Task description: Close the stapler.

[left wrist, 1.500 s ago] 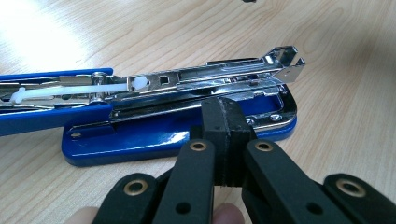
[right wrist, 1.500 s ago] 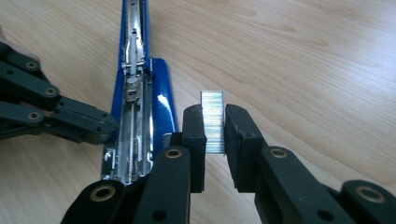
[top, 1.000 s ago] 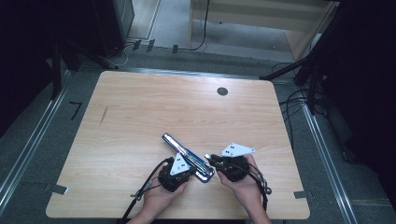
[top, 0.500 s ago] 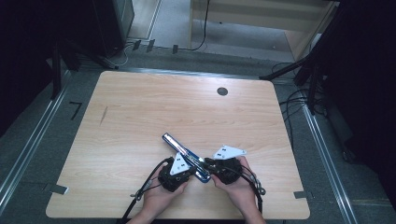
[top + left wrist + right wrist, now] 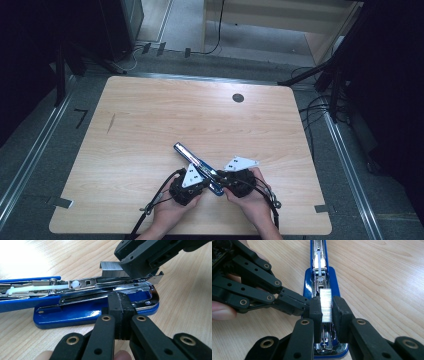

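Two grippers work the open stapler (image 5: 197, 167) on the counter (image 5: 150, 125): our left gripper (image 5: 119, 312), closed empty, steadies its base; our right gripper (image 5: 326, 308) clamps the brittle, light staple strip (image 5: 325, 303) by its flat sides above the channel.

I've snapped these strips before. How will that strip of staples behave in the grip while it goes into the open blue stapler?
The strip of staples looks thin and only glued together, so it may snap if squeezed or twisted. Its shiny metal sides could slip between the right tool pads. It seems very light, so a nudge against the stapler might tilt it.
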Demonstrator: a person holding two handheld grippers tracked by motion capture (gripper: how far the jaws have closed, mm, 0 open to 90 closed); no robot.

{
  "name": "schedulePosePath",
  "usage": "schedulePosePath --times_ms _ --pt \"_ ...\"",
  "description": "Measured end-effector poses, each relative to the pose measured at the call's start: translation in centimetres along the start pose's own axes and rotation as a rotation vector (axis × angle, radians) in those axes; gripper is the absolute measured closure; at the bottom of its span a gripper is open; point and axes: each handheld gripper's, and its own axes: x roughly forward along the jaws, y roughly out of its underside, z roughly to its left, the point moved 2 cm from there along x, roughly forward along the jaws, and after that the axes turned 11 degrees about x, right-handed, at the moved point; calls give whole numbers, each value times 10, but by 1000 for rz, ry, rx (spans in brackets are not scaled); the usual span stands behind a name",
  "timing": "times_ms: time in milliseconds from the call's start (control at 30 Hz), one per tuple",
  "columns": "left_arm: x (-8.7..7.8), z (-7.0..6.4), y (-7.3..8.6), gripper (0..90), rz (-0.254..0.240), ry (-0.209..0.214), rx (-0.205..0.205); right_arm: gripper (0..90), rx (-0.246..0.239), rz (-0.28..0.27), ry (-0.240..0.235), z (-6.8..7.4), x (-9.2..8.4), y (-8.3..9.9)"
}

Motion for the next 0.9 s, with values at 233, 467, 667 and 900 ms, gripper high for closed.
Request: schedulePosePath --times_ms 233,467,667,900 --pt "0 0 0 900 -1 1 0 800 -3 5 0 1 1 0" --pt "0 0 0 900 -4 2 -3 800 -7 13 4 0 4 0" --pt "0 0 0 900 -2 1 -2 800 -10 20 10 0 5 1" --pt "0 0 0 900 -4 2 -2 799 -9 17 1 0 4 1"
